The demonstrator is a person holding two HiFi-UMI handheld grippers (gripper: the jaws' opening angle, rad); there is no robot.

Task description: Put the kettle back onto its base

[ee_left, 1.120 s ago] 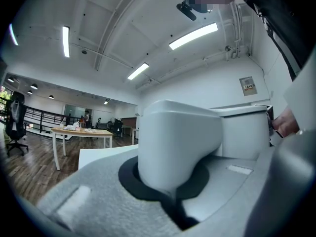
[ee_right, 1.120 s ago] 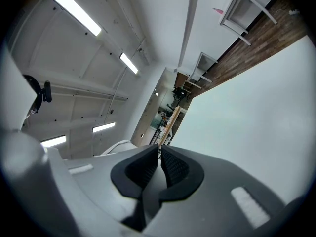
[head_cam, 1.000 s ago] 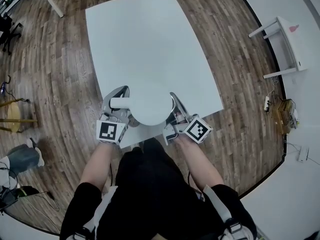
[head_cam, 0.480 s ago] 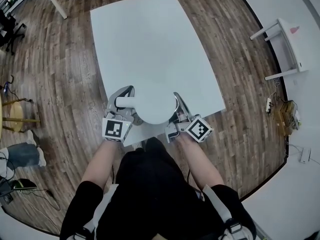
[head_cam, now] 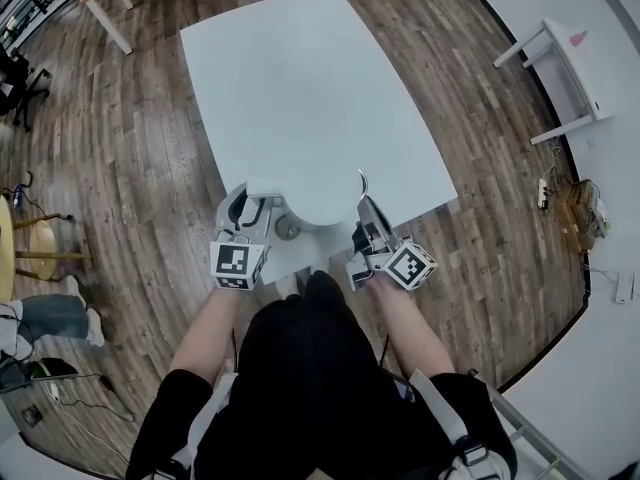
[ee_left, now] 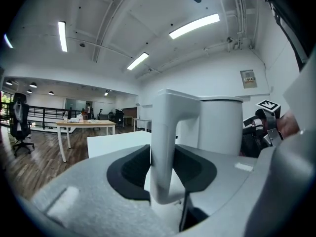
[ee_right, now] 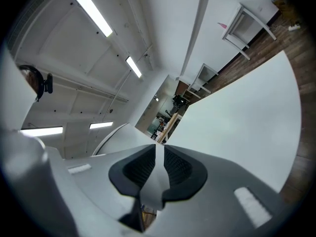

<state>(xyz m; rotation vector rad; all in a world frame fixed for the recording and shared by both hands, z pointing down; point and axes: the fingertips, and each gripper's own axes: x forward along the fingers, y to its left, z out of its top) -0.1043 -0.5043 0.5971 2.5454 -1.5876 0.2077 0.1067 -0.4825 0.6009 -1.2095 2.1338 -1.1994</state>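
- The left gripper (head_cam: 252, 200) had its jaws spread. They had just been opening, and the handle (ee_left: 167, 132) of the kettle (head_cam: 318, 190) ran upright between its black pads (ee_left: 131, 172). The pads lay close along the handle on both sides without clamping it.
- The right gripper (head_cam: 365, 211) was nearly closed, though its jaws had just eased apart a little. Its pads (ee_right: 137, 169) lay against a thin white edge (ee_right: 157, 181) on the kettle's right side and pinched it.
- Each gripper carried a marker cube at its near end, the left cube (head_cam: 237, 265) and the right cube (head_cam: 410, 265). Both cubes hung just off the table's near edge, in front of the person's body.
- The kettle, white and round from above, was at the near edge of the white table (head_cam: 300, 78). It sat between the two grippers with its handle turned to the person's left.
- A small grey round piece (head_cam: 288, 228) showed on the table just nearer the person than the kettle's body. Whether it belonged to the base, or whether the kettle sat on its base, could not be told.
- A wood-plank floor (head_cam: 130, 148) lay around the table. A small white side table (head_cam: 575, 63) stood far off to the right and a round stool (head_cam: 35, 248) to the left.
- In the left gripper view a wooden-topped desk (ee_left: 84, 125) and a black office chair (ee_left: 20, 125) stood well beyond the handle. Strip lights (ee_left: 195, 26) ran along the ceiling.
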